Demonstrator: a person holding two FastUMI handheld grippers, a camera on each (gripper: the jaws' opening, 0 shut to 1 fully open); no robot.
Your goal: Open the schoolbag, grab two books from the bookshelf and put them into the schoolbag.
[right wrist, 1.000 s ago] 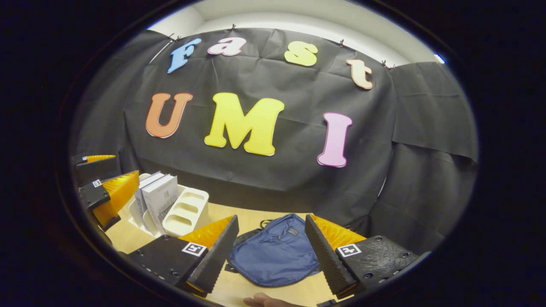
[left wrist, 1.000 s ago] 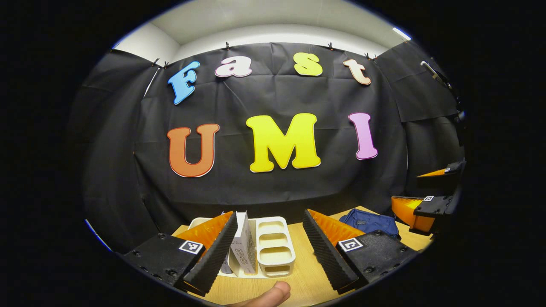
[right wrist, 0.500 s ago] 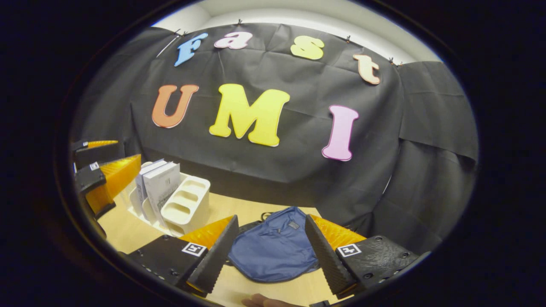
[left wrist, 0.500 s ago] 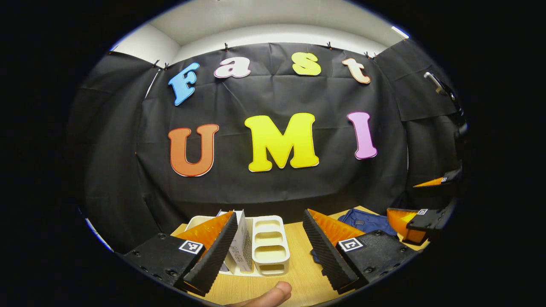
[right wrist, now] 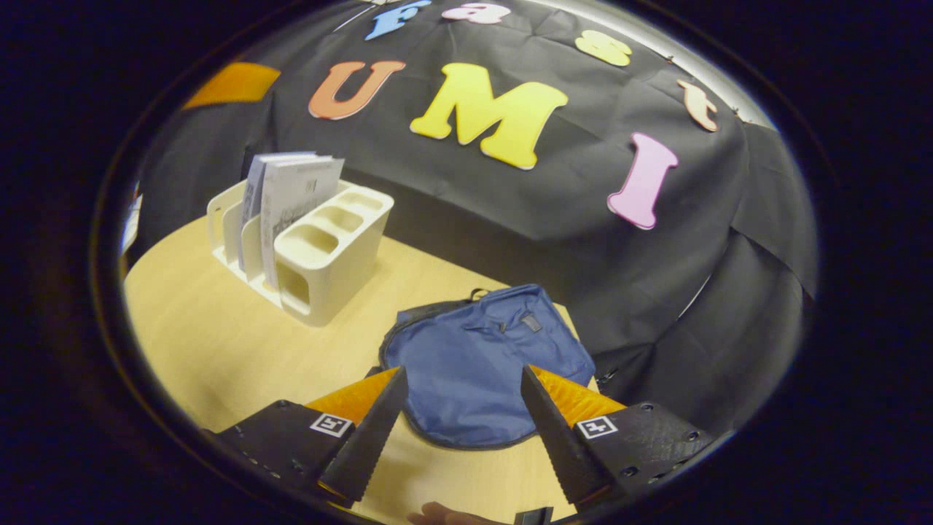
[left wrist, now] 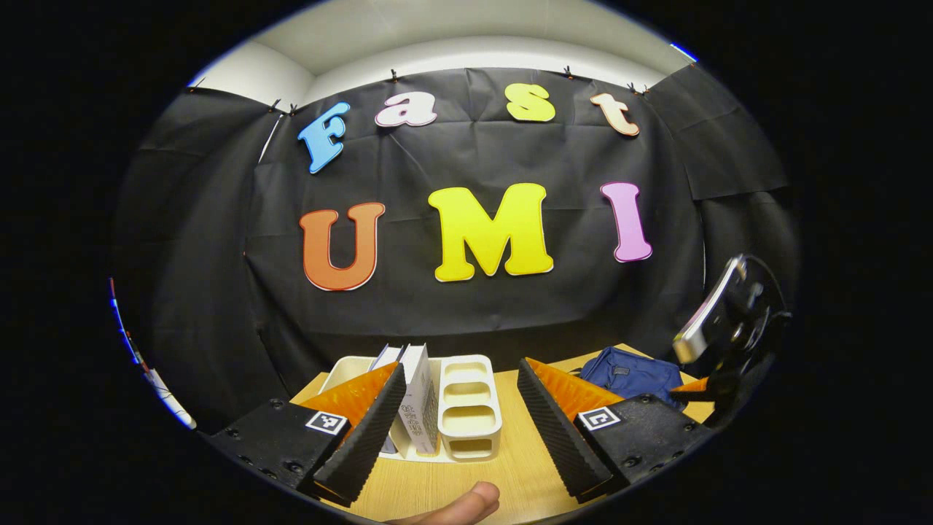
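1. Left gripper view: the left gripper (left wrist: 461,426) hangs low over the table (left wrist: 510,467), jaws wide and holding nothing, a thumb (left wrist: 466,507) at the bottom edge. Straight ahead between its fingers stands the cream shelf (left wrist: 468,408) with two books (left wrist: 417,397) upright in its slots, close by but untouched.

2. Same view, right side: the blue bag (left wrist: 633,373) lies flat on the table, near the far edge. The right gripper's body (left wrist: 729,321) looms at the frame's edge above the bag; half a second earlier only its finger ends showed there, lower down. The left gripper itself has hardly shifted in the last second.

3. Right gripper view: the right gripper (right wrist: 459,430) has risen and tipped downward over the last second, so the table and bag now sit much higher in its frame. Its jaws are wide and empty, straddling the near hem of the bag (right wrist: 477,364) from above without touching it.

4. Same view: the bag looks closed, its zip line (right wrist: 397,343) curving along the left edge and a small loop (right wrist: 477,294) at the far end. The shelf (right wrist: 321,248) and books (right wrist: 291,197) stand well apart to the left.

5. Reading: the opening step appears to be starting; no book has left the shelf. The right gripper seems to be lining up on the bag, and it will likely need to find the zip pull, which cannot be made out here.
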